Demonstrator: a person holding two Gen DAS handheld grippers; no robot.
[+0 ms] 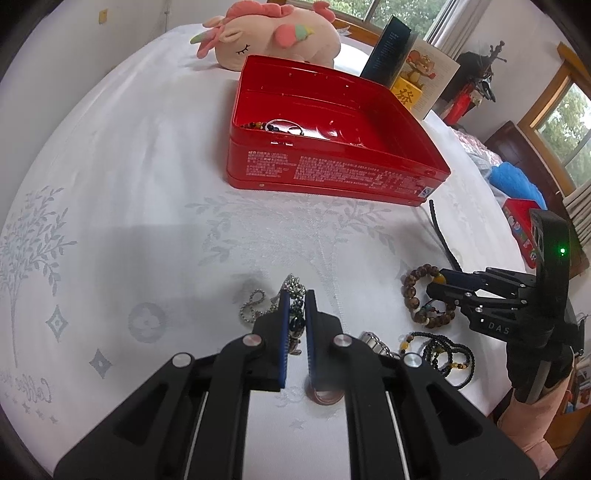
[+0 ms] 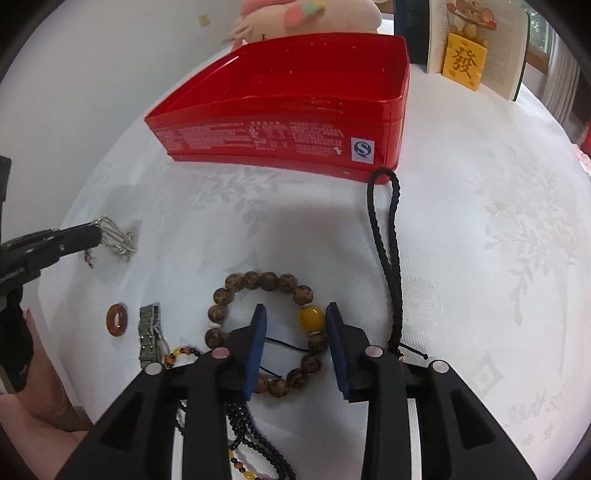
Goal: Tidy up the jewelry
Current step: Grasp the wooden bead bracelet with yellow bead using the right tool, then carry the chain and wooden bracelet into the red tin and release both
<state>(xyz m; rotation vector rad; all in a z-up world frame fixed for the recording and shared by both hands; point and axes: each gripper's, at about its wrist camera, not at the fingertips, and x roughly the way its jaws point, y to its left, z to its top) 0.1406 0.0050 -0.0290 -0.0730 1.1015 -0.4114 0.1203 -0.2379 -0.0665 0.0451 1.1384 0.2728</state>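
Between the blue pads of our left gripper (image 1: pixel 297 295) we have a silver chain necklace (image 1: pixel 291 286) pinched tight, the jaws nearly together, with the rest of the chain trailing onto the white tablecloth (image 1: pixel 147 184) just left of the tips. Well ahead of those tips stands the red tin (image 1: pixel 332 173), lid off, with a few beaded pieces (image 1: pixel 273 126) already lying in its near left corner. Our right gripper (image 2: pixel 295 314) hangs partly open over a brown wooden-bead bracelet (image 2: pixel 258 282); its amber bead (image 2: pixel 312 319) sits between the pads, yet neither pad presses on it. Right of that gripper a black braided cord (image 2: pixel 388 258) runs toward the tin's corner. Left of it lie a reddish ring (image 2: pixel 116 319), a metal watch band (image 2: pixel 150 334) and black beaded strands (image 2: pixel 243 428). Beyond the tin rests a pink plush toy (image 1: pixel 273 33).
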